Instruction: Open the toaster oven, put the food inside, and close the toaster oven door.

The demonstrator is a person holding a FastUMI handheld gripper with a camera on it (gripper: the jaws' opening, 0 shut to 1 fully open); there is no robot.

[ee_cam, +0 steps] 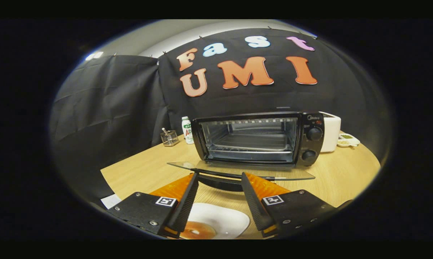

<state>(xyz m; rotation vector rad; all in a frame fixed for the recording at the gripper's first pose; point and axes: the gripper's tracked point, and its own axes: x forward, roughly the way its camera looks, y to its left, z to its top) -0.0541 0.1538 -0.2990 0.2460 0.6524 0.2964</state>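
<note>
A black toaster oven (259, 138) stands on the wooden table (148, 172) with its glass door (292, 175) folded down flat and its cavity showing a wire rack. The door's dark handle (219, 182) lies between my fingertips. My gripper (219, 176) is open, its fingers spread to either side of the handle and not pressing on it. Below the fingers, closer to me, a white plate (231, 219) holds a round brown piece of food (196, 230), partly hidden by the left finger.
Left of the oven are a white bottle (187, 129) and a small wire holder (169, 137). A white appliance (331, 131) and a small white dish (347, 140) sit to its right. A paper slip (110, 200) lies at the table's near-left edge.
</note>
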